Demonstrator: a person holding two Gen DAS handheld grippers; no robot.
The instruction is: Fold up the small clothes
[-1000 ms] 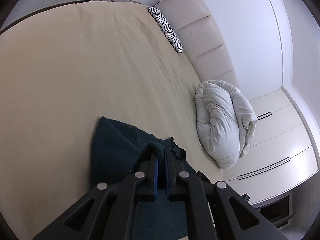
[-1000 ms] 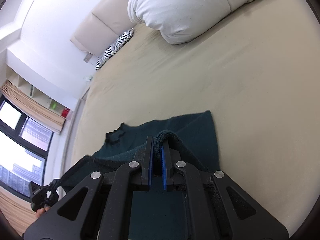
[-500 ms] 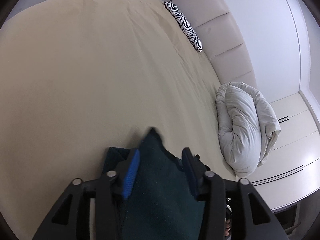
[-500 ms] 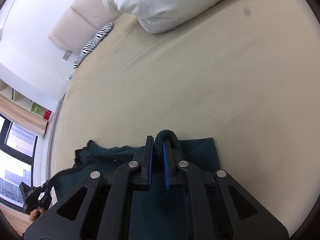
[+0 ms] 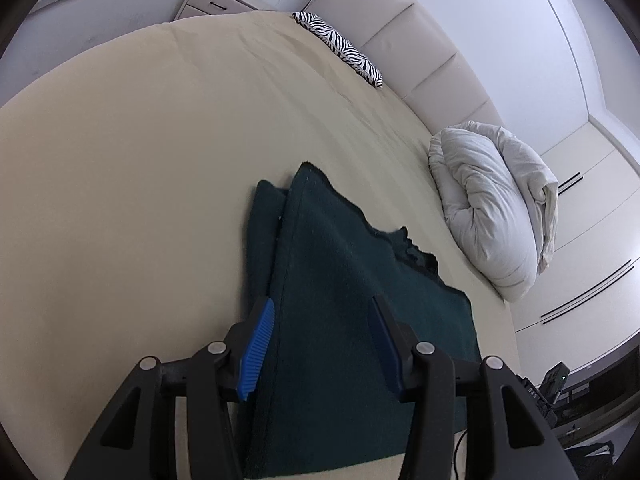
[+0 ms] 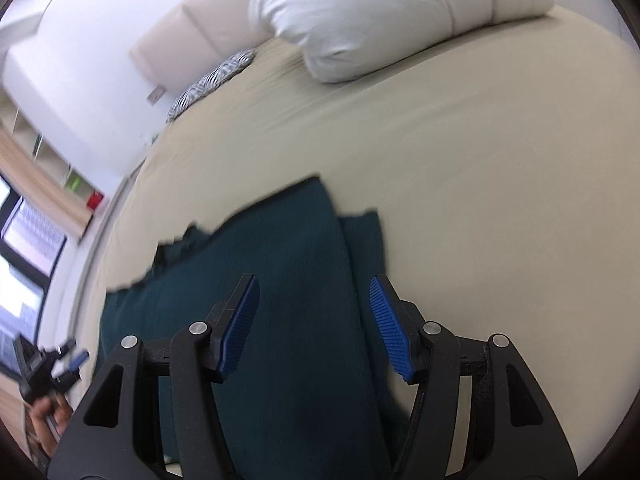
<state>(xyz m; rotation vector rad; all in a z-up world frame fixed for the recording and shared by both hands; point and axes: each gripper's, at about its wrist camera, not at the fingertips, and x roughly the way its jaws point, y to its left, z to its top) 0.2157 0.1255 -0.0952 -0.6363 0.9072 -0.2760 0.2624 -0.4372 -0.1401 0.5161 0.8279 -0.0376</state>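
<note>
A dark teal garment (image 5: 340, 280) lies folded on the beige bed sheet (image 5: 140, 160), one layer over another, with a ragged edge toward the duvet. My left gripper (image 5: 322, 312) is open and empty just above the cloth's near part. In the right wrist view the same garment (image 6: 280, 280) lies under my right gripper (image 6: 314, 292), which is open and empty. The left gripper (image 6: 76, 354) shows small at the lower left of that view, held by a hand.
A bunched white duvet (image 5: 492, 208) lies on the bed's right side and shows in the right wrist view (image 6: 380, 12). A zebra-print pillow (image 5: 340, 46) rests against the padded headboard (image 5: 400, 32). A nightstand (image 5: 216, 0) and wardrobe doors (image 5: 580, 272) stand beyond the bed.
Both grippers have opened and let go of the garment. It has dropped onto the bed with one layer folded over the other, and both grippers have drawn back from it.
</note>
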